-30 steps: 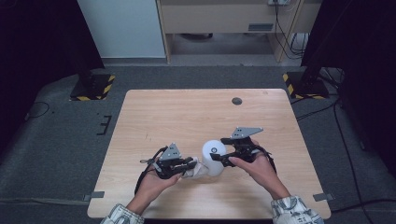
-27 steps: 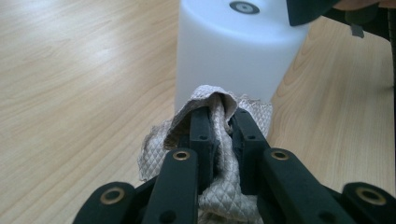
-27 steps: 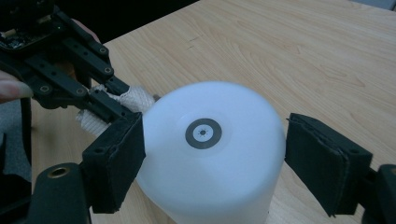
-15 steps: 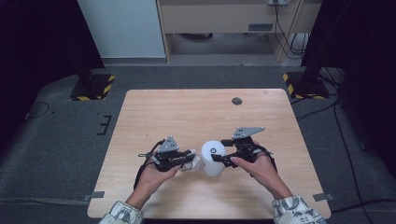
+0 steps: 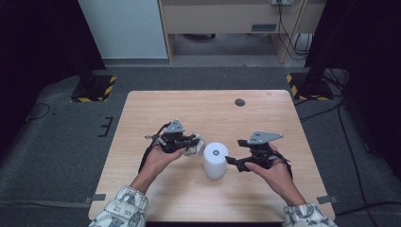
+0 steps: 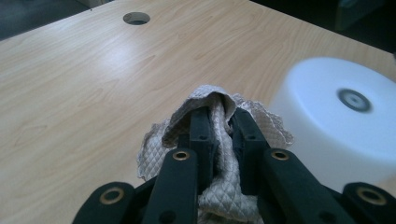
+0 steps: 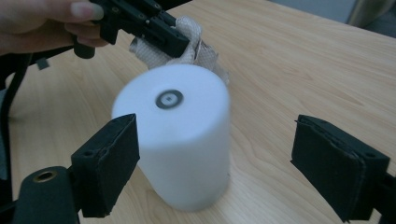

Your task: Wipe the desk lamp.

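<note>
A white cylinder (image 5: 215, 161) with a small dark ring on its top stands upright on the wooden table (image 5: 265, 113). My left gripper (image 5: 191, 142) hovers just left of it, shut on a crumpled beige quilted cloth (image 5: 196, 146). The left gripper view has the cloth (image 6: 215, 100) bunched over the closed jaws, with the cylinder (image 6: 341, 112) at the right. My right gripper (image 5: 231, 161) sits at the cylinder's right side. Its jaws have just been opening and stand wide. In the right gripper view the cylinder (image 7: 180, 140) is near the left pad, and neither pad presses on it.
A round cable hole (image 5: 240, 102) lies in the table's far side. Dark stands with yellow-black striped feet (image 5: 94, 90) flank the table on grey carpet. Bare wood stretches beyond the cylinder and to both sides.
The cylinder was tilted in the right gripper against the cloth; now it stands upright on the table, let go. The left gripper drew away up-left with the cloth, the right backed off rightward.
</note>
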The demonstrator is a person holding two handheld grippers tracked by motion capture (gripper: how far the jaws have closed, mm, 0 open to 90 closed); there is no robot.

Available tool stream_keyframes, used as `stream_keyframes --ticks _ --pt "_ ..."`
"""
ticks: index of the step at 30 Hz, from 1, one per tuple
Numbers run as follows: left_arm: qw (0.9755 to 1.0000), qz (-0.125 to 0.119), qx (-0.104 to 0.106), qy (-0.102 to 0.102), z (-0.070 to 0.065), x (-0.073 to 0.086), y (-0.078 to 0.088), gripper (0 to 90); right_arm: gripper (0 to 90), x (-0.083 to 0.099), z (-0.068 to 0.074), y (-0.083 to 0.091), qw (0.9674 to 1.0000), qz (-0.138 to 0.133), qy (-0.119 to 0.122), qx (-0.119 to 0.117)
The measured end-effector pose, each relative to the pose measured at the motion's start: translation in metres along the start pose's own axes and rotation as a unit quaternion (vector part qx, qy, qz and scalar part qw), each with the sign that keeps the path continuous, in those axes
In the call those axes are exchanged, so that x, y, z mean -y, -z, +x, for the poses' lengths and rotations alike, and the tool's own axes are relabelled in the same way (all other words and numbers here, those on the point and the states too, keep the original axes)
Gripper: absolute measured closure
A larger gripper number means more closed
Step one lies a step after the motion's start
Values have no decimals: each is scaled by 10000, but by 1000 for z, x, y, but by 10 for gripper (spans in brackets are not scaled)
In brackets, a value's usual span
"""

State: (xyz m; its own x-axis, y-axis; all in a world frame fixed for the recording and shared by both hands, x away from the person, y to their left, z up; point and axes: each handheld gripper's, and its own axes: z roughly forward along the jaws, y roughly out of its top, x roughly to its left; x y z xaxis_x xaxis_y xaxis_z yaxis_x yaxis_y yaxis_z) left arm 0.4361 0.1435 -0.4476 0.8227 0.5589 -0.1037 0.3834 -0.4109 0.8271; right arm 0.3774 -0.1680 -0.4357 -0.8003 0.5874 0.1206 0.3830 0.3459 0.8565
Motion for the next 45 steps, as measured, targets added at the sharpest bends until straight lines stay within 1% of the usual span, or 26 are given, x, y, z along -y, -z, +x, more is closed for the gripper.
stream_keyframes --ticks 3,5,6,7,9,10,11,13,14,15,19,24,28,30,31,32,33,34,35,37,38,40,42,43,44,45 --pt "9999 77 23 -76 5 -12 -13 803 156 10 -5 13 9997 -78 -88 199" --pt "9998 127 66 -126 6 -19 -23 802 157 16 -11 19 9991 -114 -164 366" --pt "9997 153 69 -161 7 -22 -27 802 159 18 -14 21 9988 -124 -219 412" --pt "9996 201 88 -172 7 -25 -34 802 161 20 -16 22 9985 -140 -257 467" --pt "9993 244 116 -239 7 -30 -43 801 163 25 -22 21 9975 -78 -342 615" --pt "9990 306 152 -278 7 -33 -50 802 164 27 -24 20 9973 -40 -347 638" --pt "9986 367 158 -334 7 -35 -55 801 164 30 -26 18 9970 -5 -410 659" --pt "9984 397 194 -351 8 -37 -66 801 166 33 -27 15 9967 56 -428 693" --pt "9984 412 218 -311 9 -38 -70 800 165 34 -28 14 9966 104 -414 700" --pt "9982 456 231 -319 10 -38 -74 801 165 35 -28 13 9966 119 -420 694" --pt "9977 574 236 -277 15 -37 -87 800 167 35 -29 13 9964 124 -424 728" --pt "9970 708 181 -260 21 -33 -102 799 170 36 -32 15 9954 115 -457 832" --pt "9966 789 159 -151 28 -27 -112 796 172 37 -36 17 9946 84 -512 899" --pt "9954 930 141 -177 30 -22 -118 792 174 37 -36 18 9940 77 -540 943" --pt "9951 960 135 -185 30 -21 -120 786 174 37 -37 18 9941 75 -503 959" --pt "9950 968 129 -206 30 -20 -122 779 175 37 -38 19 9940 80 -504 969" --pt "9955 931 108 -168 30 -19 -123 764 176 37 -38 19 9939 86 -502 977" --pt "9958 896 70 -155 31 -19 -123 731 176 37 -39 19 9936 98 -514 999" --pt "9962 851 10 -167 31 -20 -122 696 176 38 -39 19 9935 113 -516 1005" --pt "9973 727 -93 -108 33 -22 -118 609 175 38 -40 19 9934 136 -524 1012" --pt "9976 685 -101 -70 33 -23 -116 551 175 38 -40 19 9934 143 -517 1010" --pt "9984 559 -53 -27 33 -26 -108 521 175 38 -40 19 9934 158 -509 1012" --pt "9987 514 -57 -43 33 -28 -101 489 175 38 -40 19 9936 148 -479 1013" --pt "9985 532 -66 -64 33 -28 -99 468 175 37 -40 19 9936 140 -465 1015" --pt "9984 544 -122 -91 32 -28 -95 457 175 37 -40 19 9936 141 -458 1023" --pt "9983 553 -154 -96 33 -28 -93 458 178 37 -40 18 9936 142 -454 1024"
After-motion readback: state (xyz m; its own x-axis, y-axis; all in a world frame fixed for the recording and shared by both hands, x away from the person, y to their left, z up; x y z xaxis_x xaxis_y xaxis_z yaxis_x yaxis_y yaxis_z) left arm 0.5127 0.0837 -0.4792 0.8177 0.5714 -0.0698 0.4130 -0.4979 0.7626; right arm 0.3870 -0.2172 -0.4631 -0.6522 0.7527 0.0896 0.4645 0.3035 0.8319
